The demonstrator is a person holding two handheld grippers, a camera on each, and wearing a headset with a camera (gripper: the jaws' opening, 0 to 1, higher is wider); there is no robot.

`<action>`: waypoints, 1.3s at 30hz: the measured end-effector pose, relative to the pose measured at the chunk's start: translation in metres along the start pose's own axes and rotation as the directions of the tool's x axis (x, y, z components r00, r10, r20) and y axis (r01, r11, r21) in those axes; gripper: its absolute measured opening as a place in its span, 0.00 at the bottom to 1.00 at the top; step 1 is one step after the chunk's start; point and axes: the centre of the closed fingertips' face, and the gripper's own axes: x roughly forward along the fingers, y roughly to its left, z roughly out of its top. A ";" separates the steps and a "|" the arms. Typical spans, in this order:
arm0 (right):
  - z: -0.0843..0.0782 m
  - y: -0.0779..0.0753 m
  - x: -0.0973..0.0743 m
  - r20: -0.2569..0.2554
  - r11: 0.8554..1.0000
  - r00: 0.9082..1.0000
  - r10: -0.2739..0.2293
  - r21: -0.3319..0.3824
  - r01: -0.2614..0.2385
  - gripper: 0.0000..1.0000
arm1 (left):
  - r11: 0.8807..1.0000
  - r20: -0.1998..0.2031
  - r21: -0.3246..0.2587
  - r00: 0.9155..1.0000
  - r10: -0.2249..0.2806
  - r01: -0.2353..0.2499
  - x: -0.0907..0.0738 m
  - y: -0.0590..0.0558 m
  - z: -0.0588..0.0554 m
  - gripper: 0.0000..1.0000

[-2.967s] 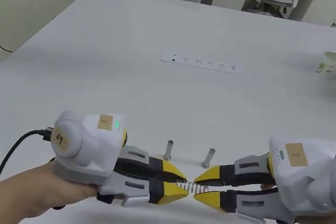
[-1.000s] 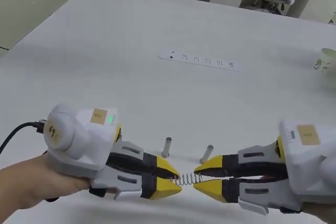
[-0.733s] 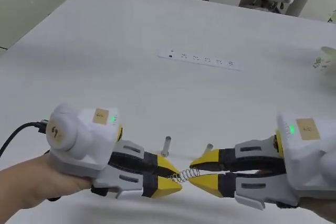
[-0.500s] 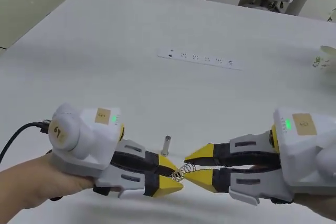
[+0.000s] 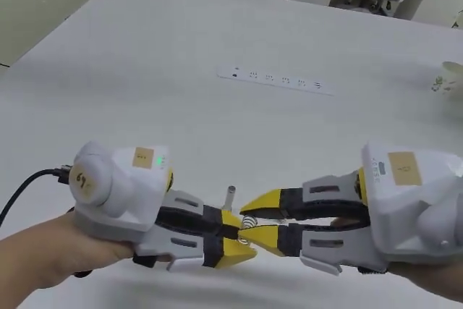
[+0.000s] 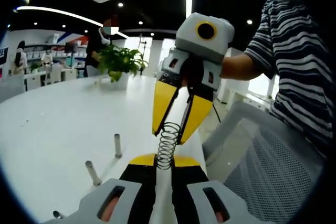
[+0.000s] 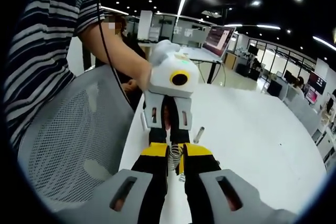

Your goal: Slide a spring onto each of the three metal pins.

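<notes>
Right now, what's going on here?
A person is working two handheld grippers over a white bench. The left gripper is shut on one end of a spring, holding it off the bench. The right gripper faces it tip to tip, its jaws apart on either side of the spring's free end; I cannot tell whether they touch it. The pins stand on the bench nearby and look bare, so no spring is on a pin yet.

White table (image 5: 145, 48) bears a power strip (image 5: 275, 81) and upright metal pins (image 6: 118, 146)
</notes>
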 end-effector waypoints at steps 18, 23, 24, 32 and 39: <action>0.004 0.002 0.006 -0.007 0.999 1.000 0.011 -0.035 -0.011 0.07 | 1.000 -0.020 0.010 1.000 0.021 -0.020 -0.006 -0.001 -0.002 0.03; 0.005 0.001 0.006 -0.015 0.999 1.000 0.015 -0.047 -0.016 0.07 | 1.000 -0.014 0.005 0.999 0.029 -0.029 -0.007 0.000 -0.001 0.03; 0.005 0.001 0.006 -0.015 0.999 1.000 0.014 -0.048 -0.015 0.07 | 1.000 -0.012 0.003 0.999 0.029 -0.029 -0.007 0.000 0.000 0.03; 0.008 -0.001 0.006 -0.013 0.999 1.000 0.016 -0.051 -0.017 0.07 | 0.999 -0.006 -0.004 0.999 0.040 -0.040 -0.009 0.002 0.001 0.03; 0.010 -0.002 0.007 -0.010 0.998 1.000 0.016 -0.055 -0.016 0.07 | 0.998 -0.007 -0.007 0.998 0.055 -0.056 -0.013 0.005 0.002 0.04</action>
